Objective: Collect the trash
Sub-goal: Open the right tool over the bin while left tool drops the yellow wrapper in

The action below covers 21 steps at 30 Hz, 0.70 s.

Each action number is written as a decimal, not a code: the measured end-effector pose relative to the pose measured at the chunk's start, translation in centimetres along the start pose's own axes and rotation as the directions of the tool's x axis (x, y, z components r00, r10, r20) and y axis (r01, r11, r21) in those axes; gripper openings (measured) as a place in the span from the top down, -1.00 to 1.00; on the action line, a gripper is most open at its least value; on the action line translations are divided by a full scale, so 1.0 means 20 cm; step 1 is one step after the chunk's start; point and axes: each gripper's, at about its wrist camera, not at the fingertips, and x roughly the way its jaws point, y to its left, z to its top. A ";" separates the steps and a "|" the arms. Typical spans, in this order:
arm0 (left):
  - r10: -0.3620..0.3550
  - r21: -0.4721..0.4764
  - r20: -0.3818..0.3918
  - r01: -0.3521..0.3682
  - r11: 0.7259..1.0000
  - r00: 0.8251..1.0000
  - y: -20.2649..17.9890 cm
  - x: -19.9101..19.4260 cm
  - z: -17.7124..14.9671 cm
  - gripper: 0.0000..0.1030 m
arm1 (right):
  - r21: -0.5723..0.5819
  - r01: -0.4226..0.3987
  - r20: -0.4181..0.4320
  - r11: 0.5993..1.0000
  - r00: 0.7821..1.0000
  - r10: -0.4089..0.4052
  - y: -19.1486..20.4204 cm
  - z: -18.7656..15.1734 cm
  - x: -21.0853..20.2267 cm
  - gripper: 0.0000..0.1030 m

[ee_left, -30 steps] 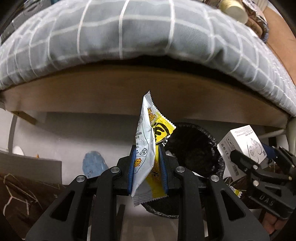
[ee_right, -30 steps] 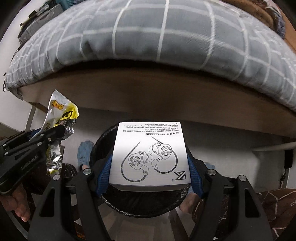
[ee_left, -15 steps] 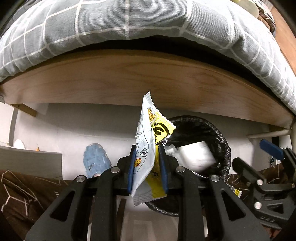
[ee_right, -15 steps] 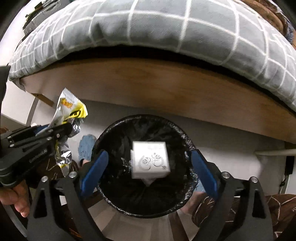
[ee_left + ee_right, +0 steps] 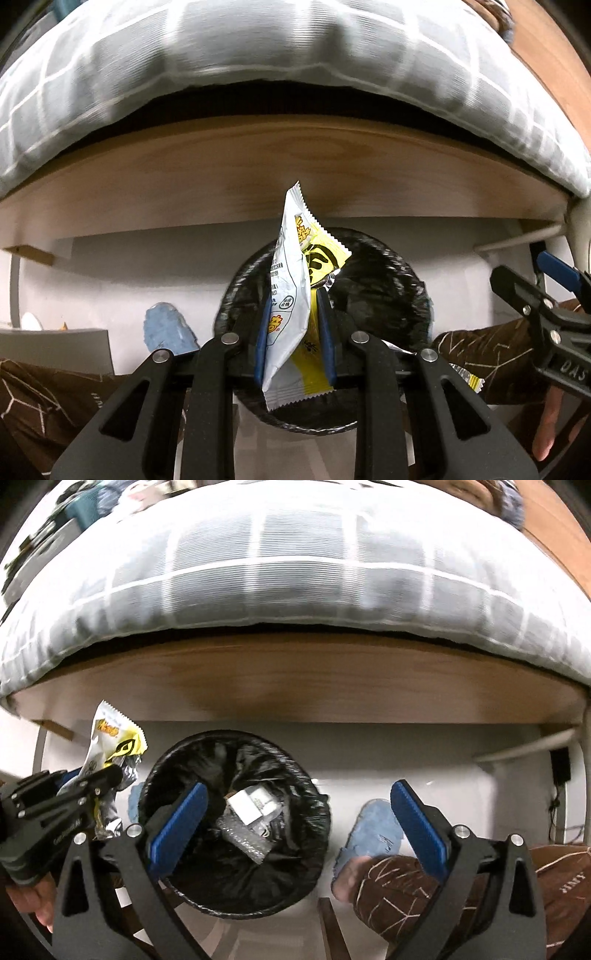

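Observation:
My left gripper (image 5: pixel 294 334) is shut on a white and yellow snack wrapper (image 5: pixel 295 295), which stands upright between the blue pads, right above the black-lined trash bin (image 5: pixel 399 291). From the right wrist view the same wrapper (image 5: pixel 110 738) and left gripper (image 5: pixel 79 784) sit left of the bin (image 5: pixel 177 867). My right gripper (image 5: pixel 295 823) is open and holds nothing; its left pad hangs over the bin, its right pad past the rim. A white earphone box (image 5: pixel 251 803) lies inside the bin among clear plastic.
A wooden bed frame (image 5: pixel 258 173) with a grey checked duvet (image 5: pixel 295 572) overhangs the white floor behind the bin. A person's blue slippers (image 5: pixel 373 830) and brown patterned trouser legs (image 5: pixel 399 890) flank the bin. A white bed leg (image 5: pixel 580 236) stands at the right.
The right gripper opened and the white box dropped out of it into the bin; that gripper then shifted right. The left gripper carried the wrapper rightward until it was over the bin.

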 end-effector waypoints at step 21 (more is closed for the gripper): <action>-0.020 0.124 -0.044 0.025 0.992 0.999 -0.32 0.11 -0.03 0.50 | 0.097 0.039 -0.035 0.995 0.999 -0.036 -0.24 -0.08 0.07 -0.85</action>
